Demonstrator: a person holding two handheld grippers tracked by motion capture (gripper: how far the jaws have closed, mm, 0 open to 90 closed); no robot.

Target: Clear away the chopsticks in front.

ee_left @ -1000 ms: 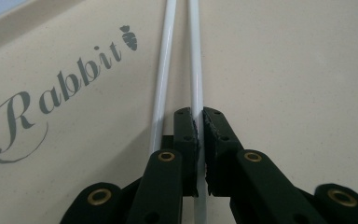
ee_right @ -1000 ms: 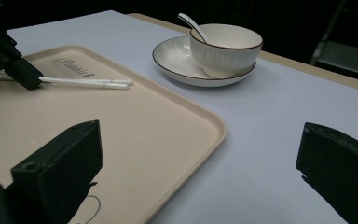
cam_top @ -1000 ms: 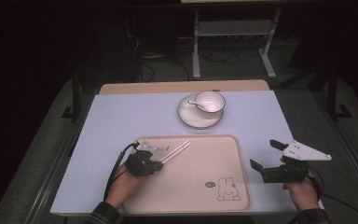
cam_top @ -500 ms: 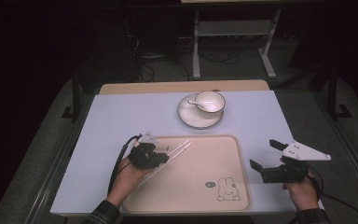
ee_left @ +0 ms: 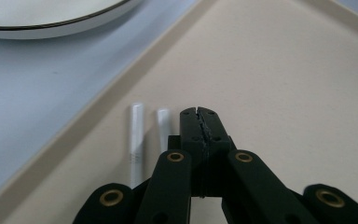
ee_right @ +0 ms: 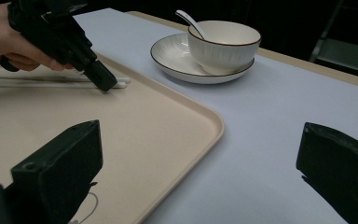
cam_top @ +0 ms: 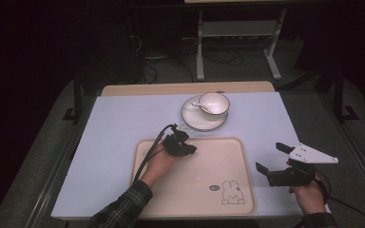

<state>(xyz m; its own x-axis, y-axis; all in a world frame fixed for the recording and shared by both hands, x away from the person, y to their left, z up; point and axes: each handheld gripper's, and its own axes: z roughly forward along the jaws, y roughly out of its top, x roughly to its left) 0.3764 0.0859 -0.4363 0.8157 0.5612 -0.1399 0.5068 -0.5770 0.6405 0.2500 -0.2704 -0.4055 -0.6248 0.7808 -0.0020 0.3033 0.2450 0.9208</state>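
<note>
- The left gripper (cam_top: 188, 148) sits low over the far left part of the tray (cam_top: 228, 161). Its jaws have just squeezed together, with nothing between them.
- Two white chopsticks (ee_left: 136, 135) lie just left of its tips, near the tray's rim.
- The plate (cam_top: 190, 119) with the bowl (cam_top: 214, 103) is just past the tray's far edge.
- The right gripper (cam_top: 272, 159) hangs spread wide beside the tray's right edge, over bare table (cam_top: 119, 123).

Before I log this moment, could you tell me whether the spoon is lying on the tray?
No, the spoon rests in the bowl on the plate, beyond the tray.
</note>
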